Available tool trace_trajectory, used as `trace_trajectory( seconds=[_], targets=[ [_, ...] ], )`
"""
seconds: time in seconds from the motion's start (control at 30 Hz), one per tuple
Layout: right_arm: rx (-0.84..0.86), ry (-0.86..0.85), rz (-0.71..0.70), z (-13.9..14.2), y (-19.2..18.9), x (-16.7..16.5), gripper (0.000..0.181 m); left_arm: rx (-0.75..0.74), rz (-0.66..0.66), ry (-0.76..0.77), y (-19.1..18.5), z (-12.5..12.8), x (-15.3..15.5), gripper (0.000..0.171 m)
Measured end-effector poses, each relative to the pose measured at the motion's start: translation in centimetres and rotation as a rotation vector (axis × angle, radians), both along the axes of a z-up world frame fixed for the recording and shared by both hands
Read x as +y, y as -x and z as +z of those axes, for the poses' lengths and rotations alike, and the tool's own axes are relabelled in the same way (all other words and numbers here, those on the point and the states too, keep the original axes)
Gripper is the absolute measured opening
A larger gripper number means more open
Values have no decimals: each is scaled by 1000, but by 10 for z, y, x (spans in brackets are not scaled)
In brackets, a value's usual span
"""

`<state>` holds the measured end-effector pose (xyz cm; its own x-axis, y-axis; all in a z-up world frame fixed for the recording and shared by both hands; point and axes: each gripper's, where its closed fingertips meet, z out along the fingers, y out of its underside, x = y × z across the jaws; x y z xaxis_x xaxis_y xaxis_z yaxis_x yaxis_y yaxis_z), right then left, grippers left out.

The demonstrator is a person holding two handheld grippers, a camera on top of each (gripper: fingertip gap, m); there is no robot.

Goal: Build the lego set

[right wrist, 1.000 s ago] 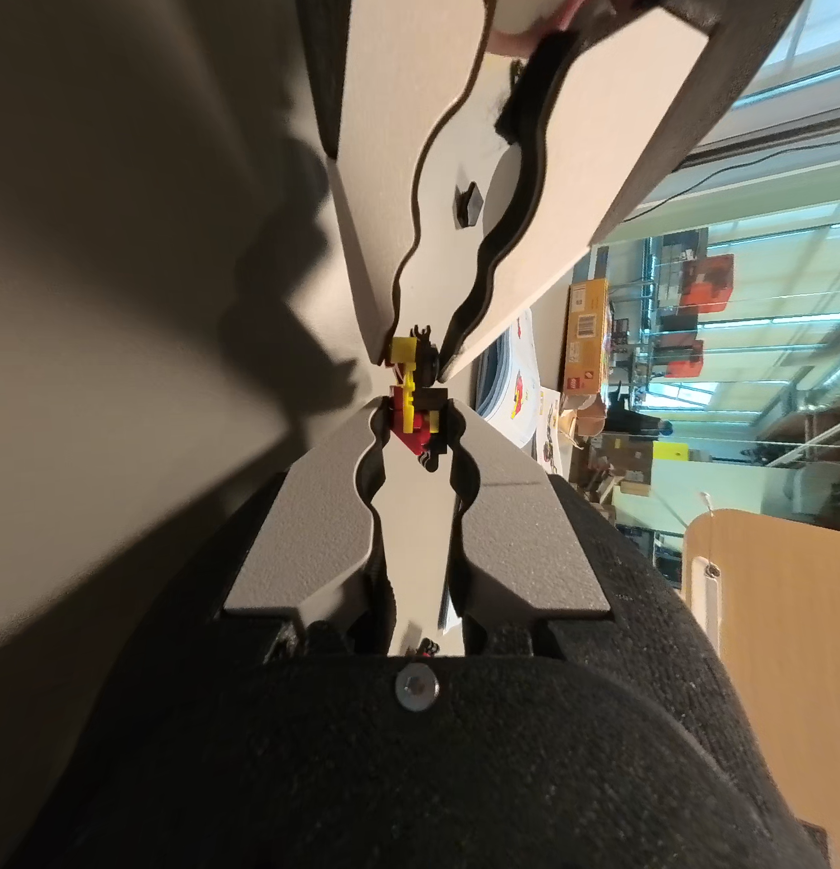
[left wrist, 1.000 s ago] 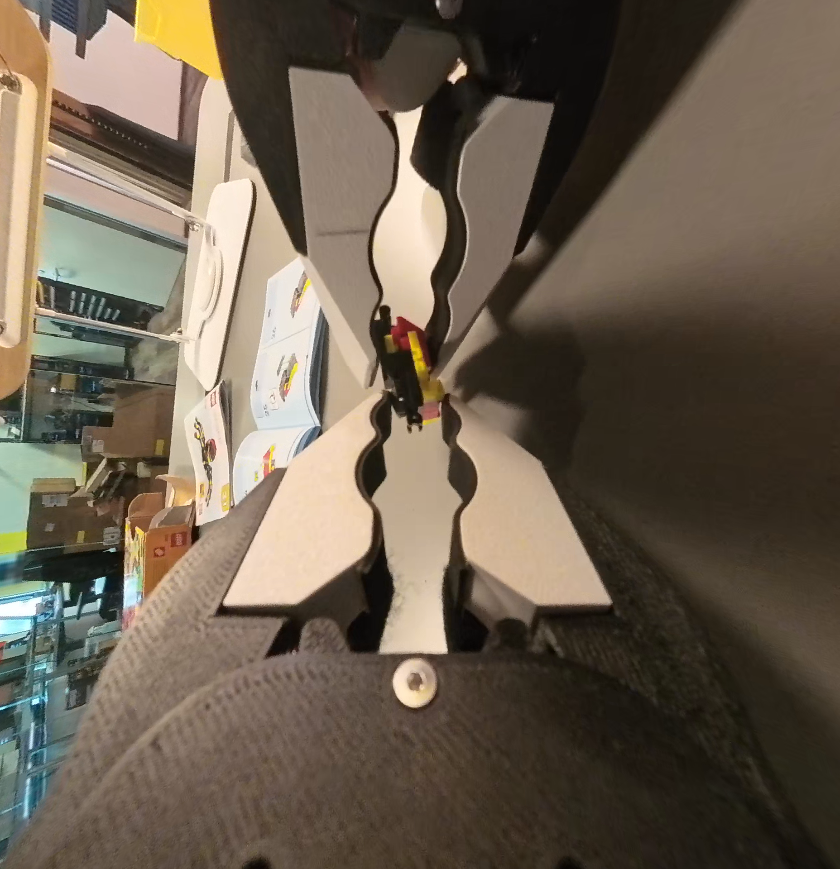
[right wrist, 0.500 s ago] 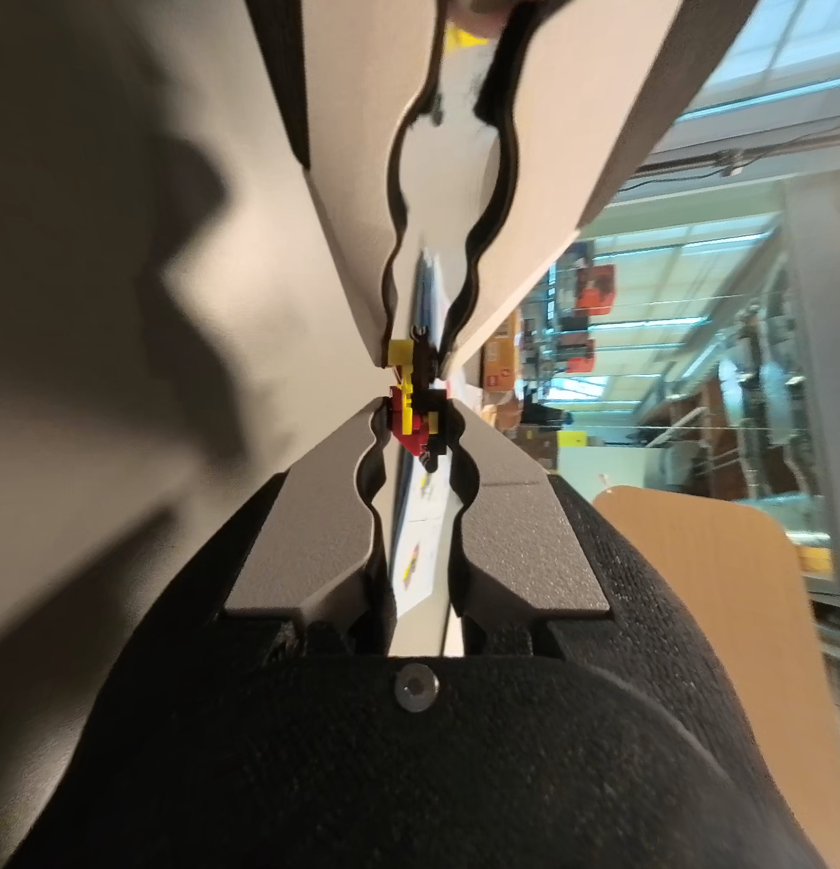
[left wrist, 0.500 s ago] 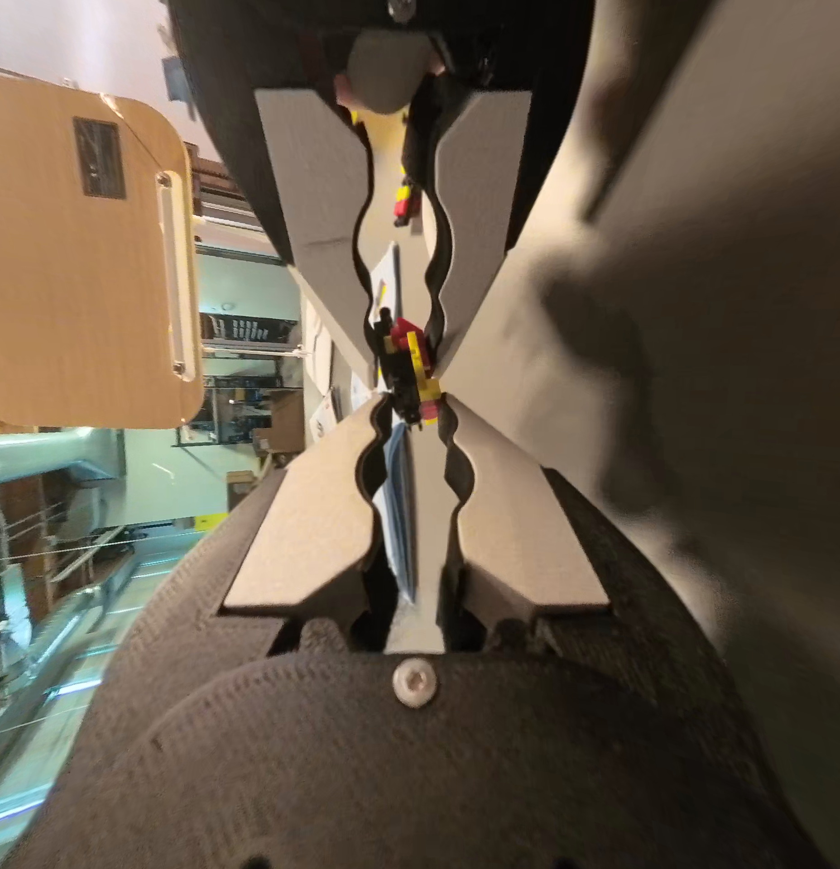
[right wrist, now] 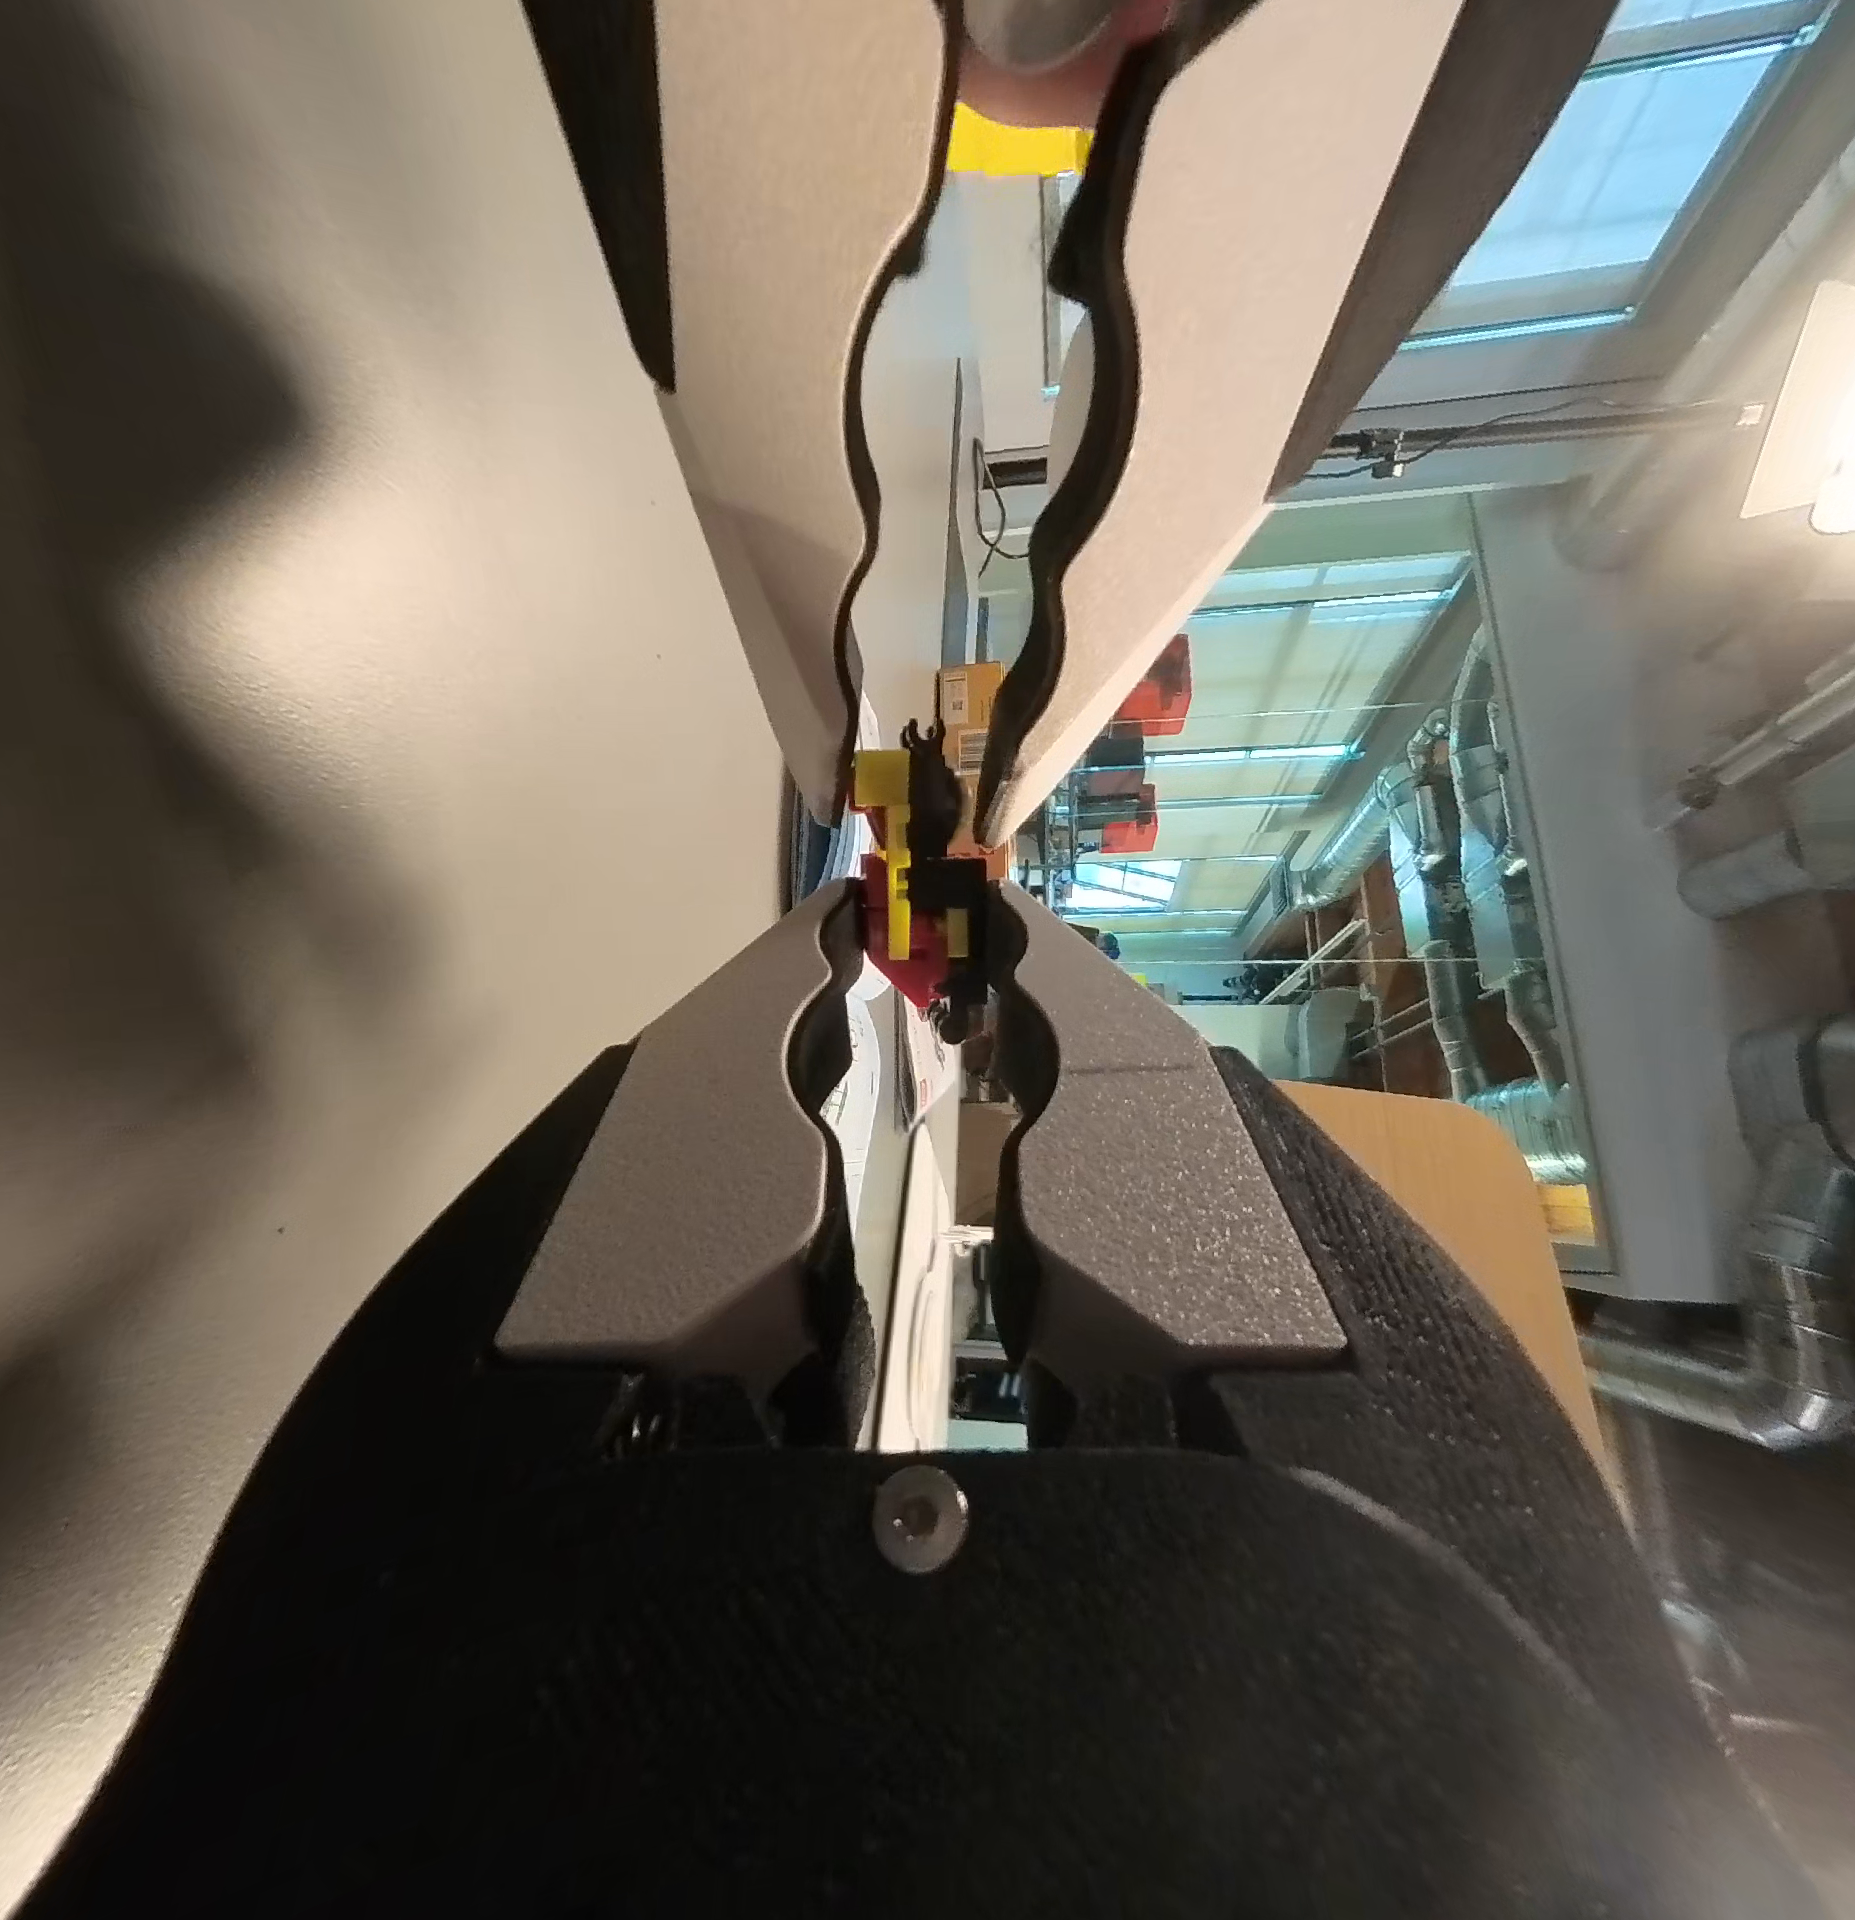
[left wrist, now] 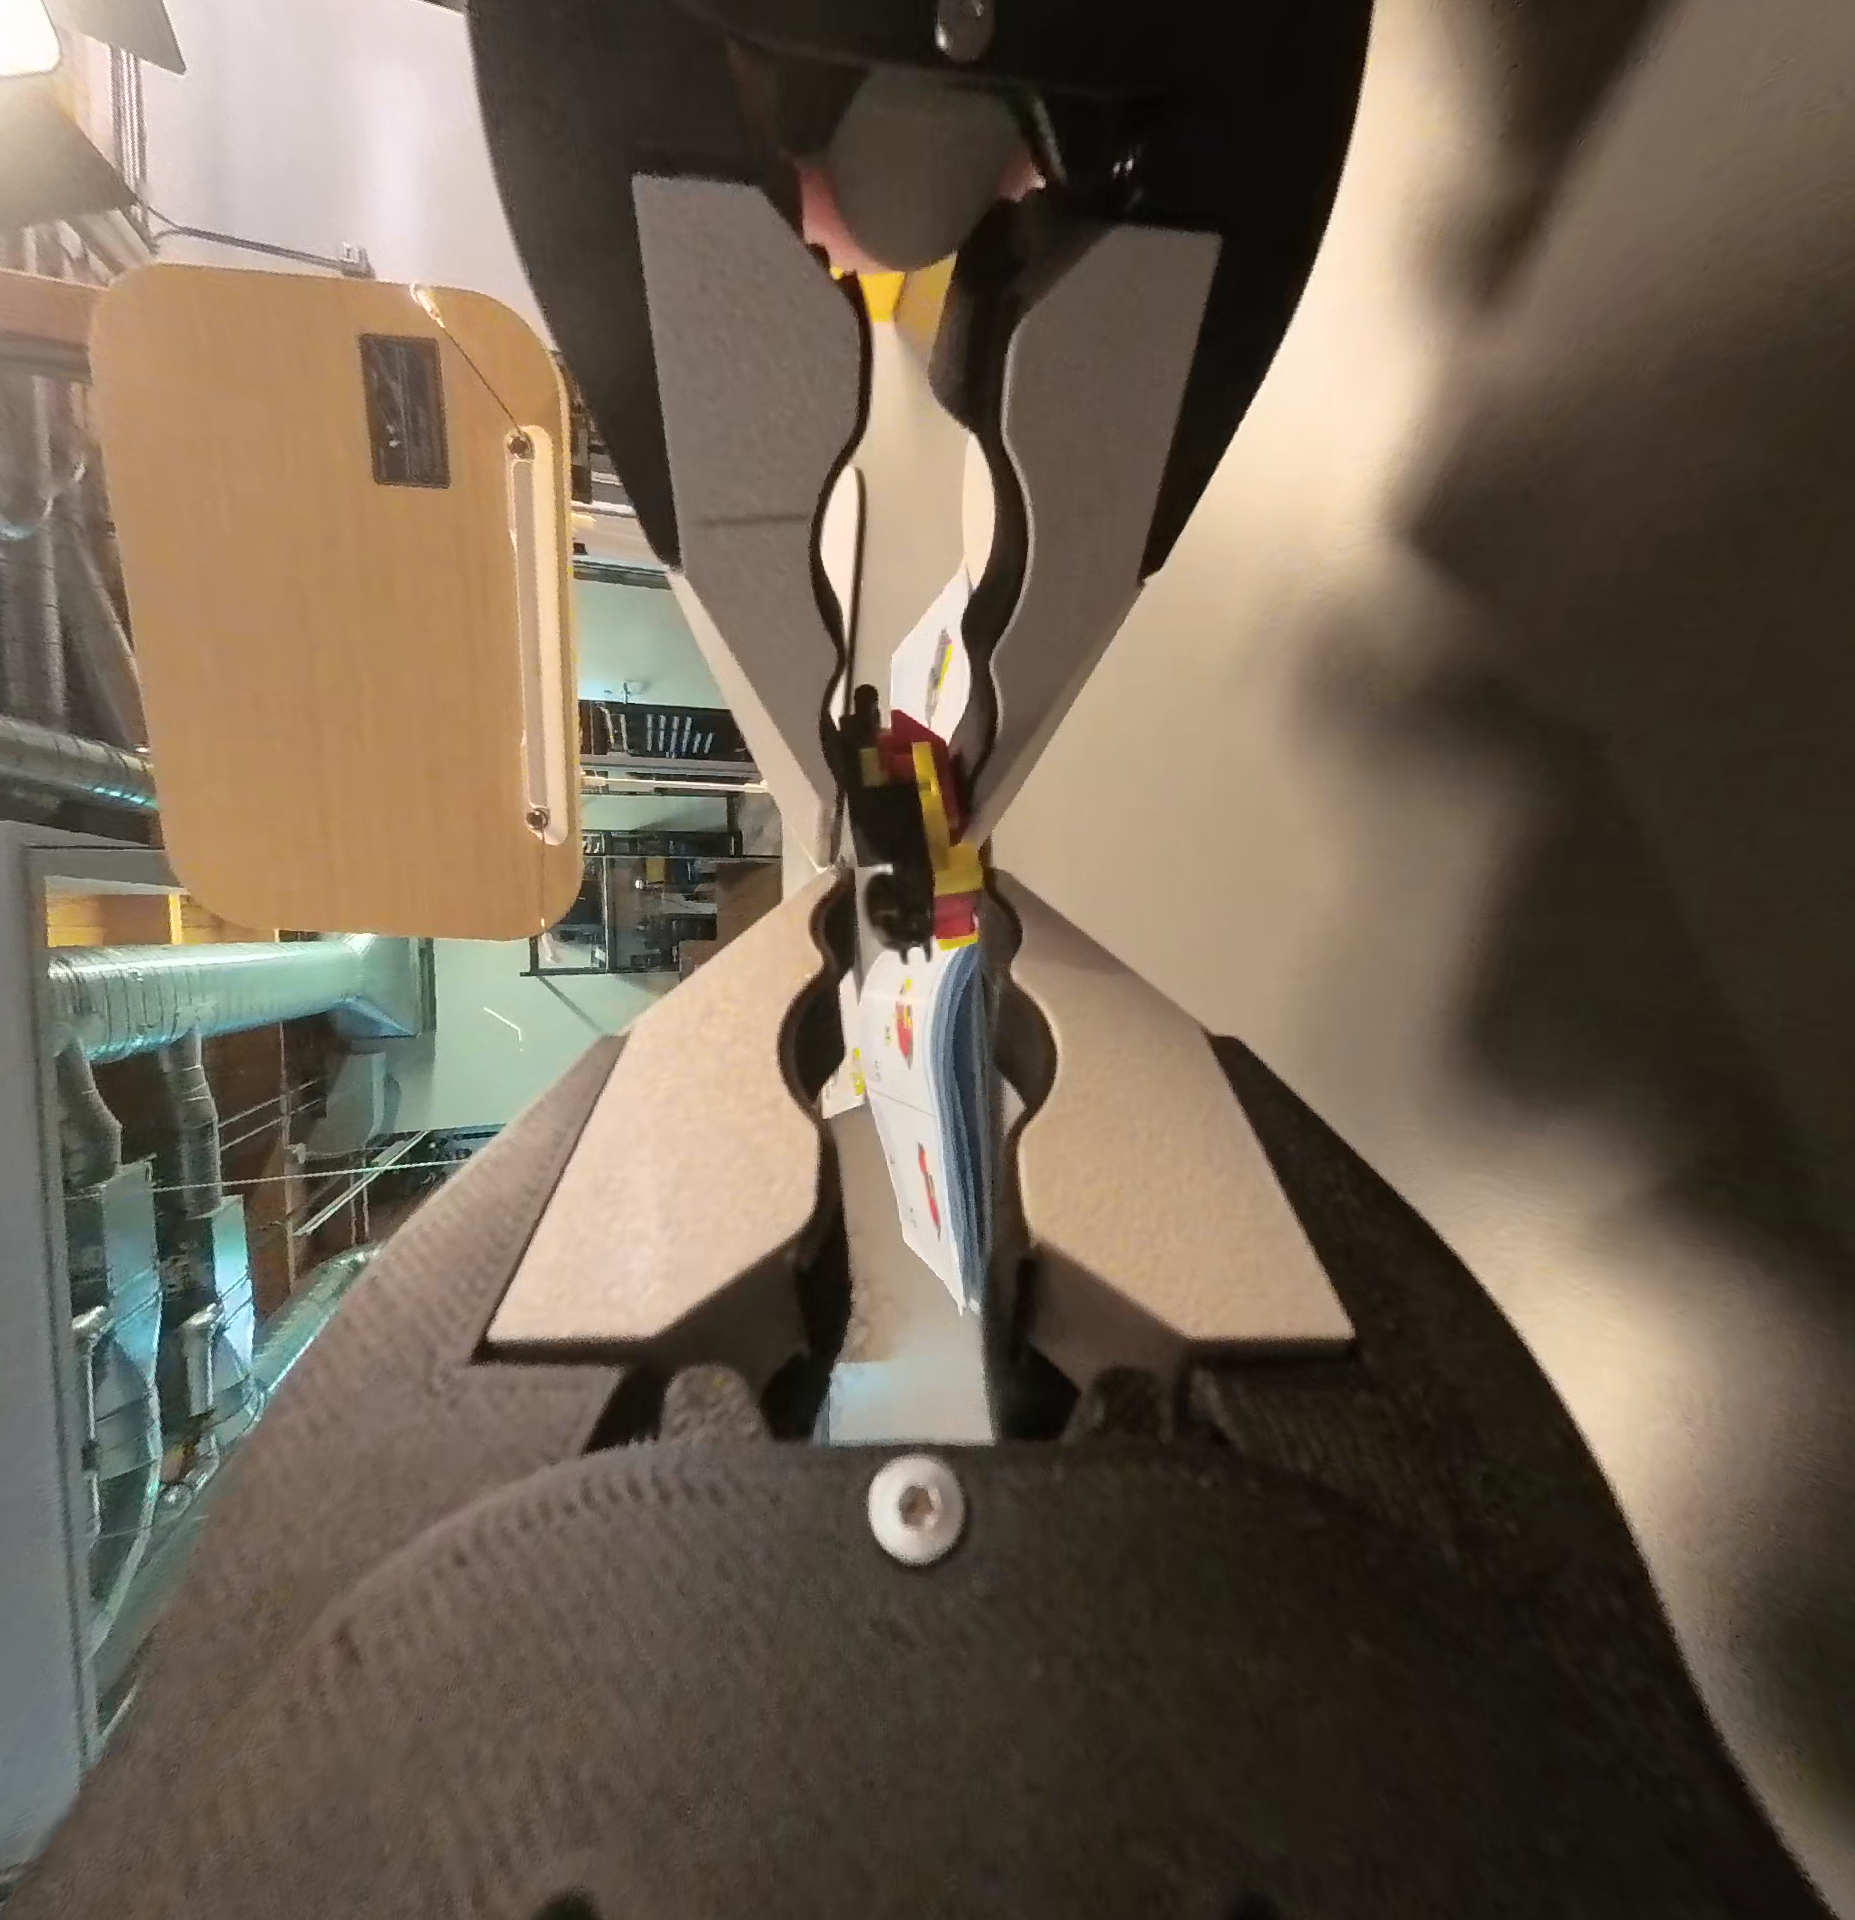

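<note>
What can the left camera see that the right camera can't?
Only the left wrist view shows the wooden board and the open booklet. Only the right wrist view shows the windows and an orange box. Both show the little red, yellow and black lego model pinched at one end by the left gripper and at the other by the right gripper, tip to tip beside the pale table.

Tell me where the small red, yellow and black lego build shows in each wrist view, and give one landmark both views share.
Left wrist view: the lego build sits just above picture centre, pinched where both tongs' tips meet.
Right wrist view: the lego build is likewise just above centre, between the two tip pairs.
Shared landmark: the wooden board, at upper left in the left view, at lower right in the right view.
</note>
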<state>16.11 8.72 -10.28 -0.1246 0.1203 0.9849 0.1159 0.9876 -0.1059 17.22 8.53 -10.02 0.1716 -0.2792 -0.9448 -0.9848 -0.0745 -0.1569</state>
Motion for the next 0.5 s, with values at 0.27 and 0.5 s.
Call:
trace_trajectory(
  seconds=[0.27, 0.5],
  targets=[
    [3, 6, 9, -1, -1, -1, 20, -100, -4, 25, 1, 1, -3, 23],
    [-17, -102, -37, -19, -2, 35, 20, -560, 76, 155, 27, -5, -5, 30]
  ],
)
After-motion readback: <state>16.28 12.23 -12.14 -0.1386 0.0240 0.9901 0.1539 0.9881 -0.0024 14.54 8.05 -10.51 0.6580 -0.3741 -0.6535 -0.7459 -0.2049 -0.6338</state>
